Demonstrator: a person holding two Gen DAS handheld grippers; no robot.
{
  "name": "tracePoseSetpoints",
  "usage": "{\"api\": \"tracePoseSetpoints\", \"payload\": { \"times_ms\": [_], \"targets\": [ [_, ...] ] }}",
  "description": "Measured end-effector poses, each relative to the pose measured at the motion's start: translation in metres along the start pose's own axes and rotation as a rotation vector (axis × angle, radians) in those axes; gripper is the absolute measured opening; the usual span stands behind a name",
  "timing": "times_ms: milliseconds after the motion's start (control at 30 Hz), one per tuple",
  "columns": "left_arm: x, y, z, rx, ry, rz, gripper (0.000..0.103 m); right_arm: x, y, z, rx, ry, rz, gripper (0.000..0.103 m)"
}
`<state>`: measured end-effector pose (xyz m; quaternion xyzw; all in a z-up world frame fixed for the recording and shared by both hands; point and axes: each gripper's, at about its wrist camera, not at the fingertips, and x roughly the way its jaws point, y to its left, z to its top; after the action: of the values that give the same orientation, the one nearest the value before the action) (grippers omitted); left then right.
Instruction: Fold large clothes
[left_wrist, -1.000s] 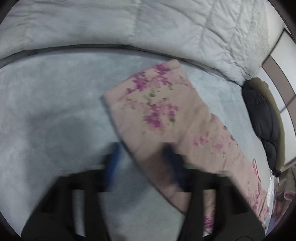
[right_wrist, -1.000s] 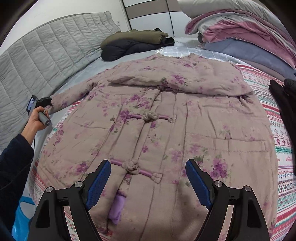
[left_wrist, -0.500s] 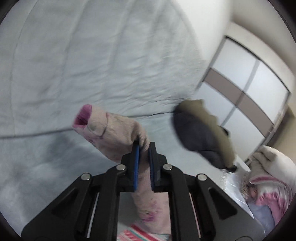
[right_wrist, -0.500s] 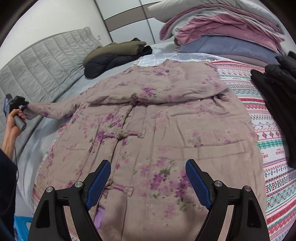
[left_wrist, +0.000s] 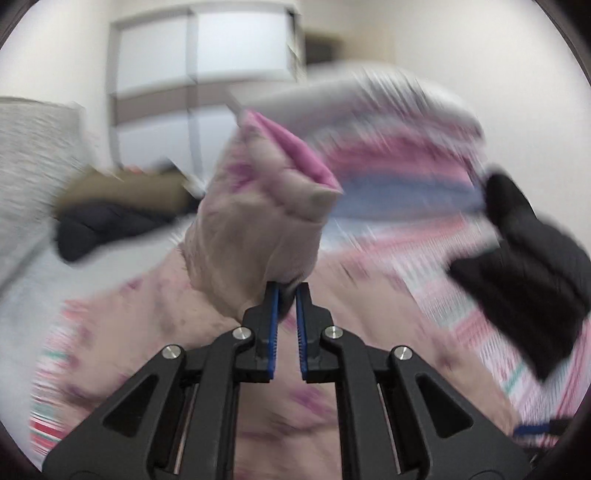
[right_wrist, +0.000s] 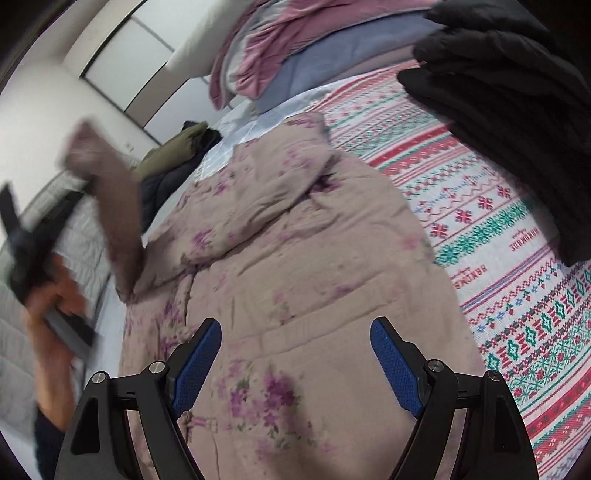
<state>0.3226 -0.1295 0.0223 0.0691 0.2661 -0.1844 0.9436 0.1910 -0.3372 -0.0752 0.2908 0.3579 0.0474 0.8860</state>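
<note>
Room: white walls and a panelled wardrobe front (left_wrist: 199, 74) with a brown band across it, blurred in the left wrist view. A grey quilted headboard (right_wrist: 22, 354) runs along the left side of the bed.

Surface: a bed covered by a patterned sheet (right_wrist: 517, 295) in red, green and white bands. At its far end lies a stack of folded bedding (right_wrist: 295, 55) in pink, white and blue. A black padded garment (right_wrist: 517, 110) lies at the right edge of the bed; an olive and dark jacket (right_wrist: 173, 155) lies in the far left corner.

Task item: a large padded coat (right_wrist: 295, 277), beige-pink with purple flower print, is spread flat on the bed, front up. One sleeve is already folded across the chest. The other sleeve (left_wrist: 255, 229) is lifted clear of the bed; its cuff shows a bright pink lining. Both views are motion-blurred around this sleeve.

Left gripper (left_wrist: 286, 295): the jaws have just been closing and are clenched on the sleeve fabric a little below the cuff, the cuff standing up beyond the tips. In the right wrist view a person's hand (right_wrist: 51, 306) holds this tool at the left, with the raised sleeve above it.

Right gripper (right_wrist: 295, 354): jaws spread wide, nothing between the pads. It hangs over the lower front of the coat, not touching it as far as can be seen.
</note>
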Motion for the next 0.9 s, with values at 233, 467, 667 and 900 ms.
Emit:
{"api": "tracePoseSetpoints", "payload": {
  "times_ms": [233, 467, 667, 900],
  "targets": [
    [0.058, -0.075, -0.070, 0.100, 0.300, -0.062, 0.022, -0.002, -0.029, 0.012, 0.095, 0.000, 0.000, 0.084],
    [0.014, -0.042, -0.056, 0.014, 0.260, -0.090, 0.053, -0.002, -0.025, 0.012, 0.095, 0.006, 0.014, 0.084],
    [0.043, -0.061, -0.031, 0.130, 0.221, 0.055, 0.073, 0.000, -0.024, 0.011, 0.114, 0.011, 0.032, 0.084],
    [0.107, -0.083, -0.026, 0.157, 0.327, 0.164, 0.071, 0.004, -0.032, 0.013, 0.117, 0.034, -0.016, 0.084]
  ]
}}
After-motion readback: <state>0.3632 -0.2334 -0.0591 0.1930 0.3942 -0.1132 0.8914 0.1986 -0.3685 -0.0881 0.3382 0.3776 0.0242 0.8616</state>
